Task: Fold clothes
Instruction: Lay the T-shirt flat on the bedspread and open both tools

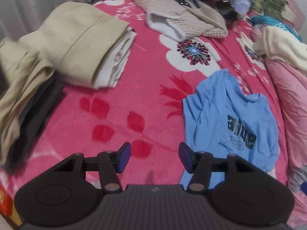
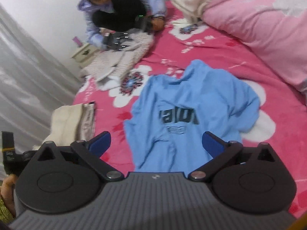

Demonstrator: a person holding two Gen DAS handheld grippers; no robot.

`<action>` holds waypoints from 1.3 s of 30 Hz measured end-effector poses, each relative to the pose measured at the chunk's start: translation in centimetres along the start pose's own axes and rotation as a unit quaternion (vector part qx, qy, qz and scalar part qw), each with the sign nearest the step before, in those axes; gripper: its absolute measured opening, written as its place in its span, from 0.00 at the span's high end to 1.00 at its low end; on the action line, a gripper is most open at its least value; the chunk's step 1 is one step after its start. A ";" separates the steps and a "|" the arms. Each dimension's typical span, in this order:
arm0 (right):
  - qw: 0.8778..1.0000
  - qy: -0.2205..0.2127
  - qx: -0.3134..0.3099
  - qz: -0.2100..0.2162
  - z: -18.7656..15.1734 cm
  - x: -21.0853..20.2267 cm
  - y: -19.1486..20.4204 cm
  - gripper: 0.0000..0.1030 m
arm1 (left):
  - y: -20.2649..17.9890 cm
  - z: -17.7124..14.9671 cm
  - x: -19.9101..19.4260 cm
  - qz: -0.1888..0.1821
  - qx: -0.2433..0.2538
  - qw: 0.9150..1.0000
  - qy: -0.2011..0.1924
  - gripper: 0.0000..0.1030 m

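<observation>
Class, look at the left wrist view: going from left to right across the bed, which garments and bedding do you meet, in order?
Folded beige stack → cream knitted sweater → blue T-shirt → pink duvet.

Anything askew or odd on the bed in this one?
The blue shirt lies crumpled and unfolded on the pink blanket, unlike the folded beige stack. Both grippers are open and empty. Nothing looks damaged or spilled.

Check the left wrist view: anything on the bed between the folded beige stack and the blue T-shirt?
Nothing. Between the folded beige stack and the blue T-shirt, the left wrist view shows only bare pink floral blanket.
</observation>
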State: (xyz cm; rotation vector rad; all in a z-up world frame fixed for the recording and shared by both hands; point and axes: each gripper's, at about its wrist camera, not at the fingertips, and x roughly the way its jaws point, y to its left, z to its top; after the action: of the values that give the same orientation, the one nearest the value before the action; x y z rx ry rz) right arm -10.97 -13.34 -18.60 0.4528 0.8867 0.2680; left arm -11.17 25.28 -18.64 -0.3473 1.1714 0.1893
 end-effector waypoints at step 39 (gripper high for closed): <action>0.953 0.248 0.035 -0.172 -15.9 1.0 -13.2 0.47 | -5.3 -20.1 5.1 -0.025 0.229 0.966 0.115 0.31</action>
State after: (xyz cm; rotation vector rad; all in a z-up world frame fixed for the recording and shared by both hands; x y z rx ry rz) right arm -22.44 -20.15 -34.40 0.2895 1.4518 0.0253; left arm -24.92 12.82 -29.41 0.0119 1.3922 -0.1730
